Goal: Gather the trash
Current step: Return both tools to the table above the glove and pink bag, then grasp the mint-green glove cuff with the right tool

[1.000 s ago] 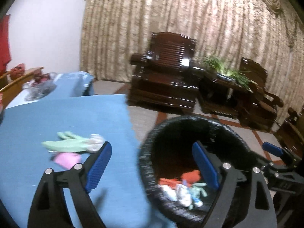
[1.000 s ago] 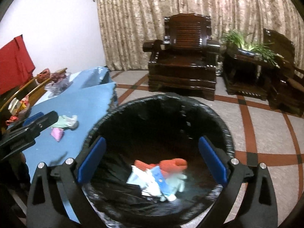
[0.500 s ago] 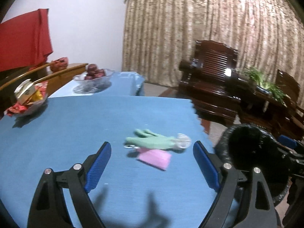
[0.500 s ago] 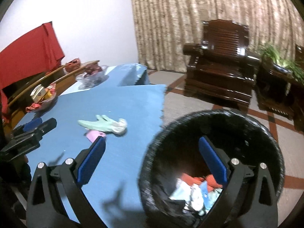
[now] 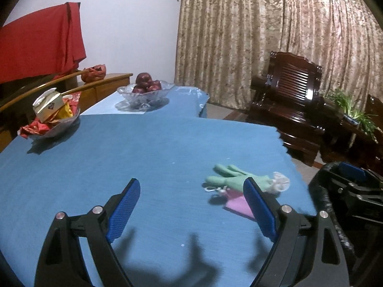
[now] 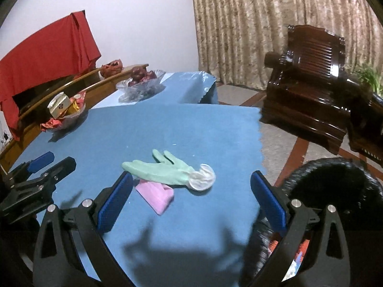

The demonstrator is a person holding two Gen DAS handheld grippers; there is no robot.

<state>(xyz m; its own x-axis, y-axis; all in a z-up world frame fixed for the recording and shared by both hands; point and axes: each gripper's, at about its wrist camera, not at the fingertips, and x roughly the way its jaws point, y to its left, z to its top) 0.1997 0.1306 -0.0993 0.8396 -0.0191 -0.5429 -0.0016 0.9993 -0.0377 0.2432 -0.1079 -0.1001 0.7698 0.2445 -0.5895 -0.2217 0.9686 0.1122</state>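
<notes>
Left gripper (image 5: 191, 205) over blue tablecloth (image 5: 148, 153), fingers spread wide, nothing held. Right gripper (image 6: 191, 198) likewise agape and empty. Mint-green rubber glove (image 6: 165, 171) lies flat near table's right edge, overlapping folded pink paper scrap (image 6: 155, 195). Black-lined round trash bin (image 6: 335, 181) stands on floor, right of table. Glass fruit bowl (image 5: 146, 91) far left.

Both wrist cameras look forward and slightly down along their own spread fingers, low and close over the blue tablecloth (image 5: 148, 157), toward the curtain (image 5: 263, 35). The left view sits further left; the right view sits nearer the table's edge. Both share the green glove (image 5: 233, 178) (image 6: 162, 171), the fruit bowl (image 5: 146, 89) (image 6: 141, 79) and the armchair (image 6: 308, 83).
</notes>
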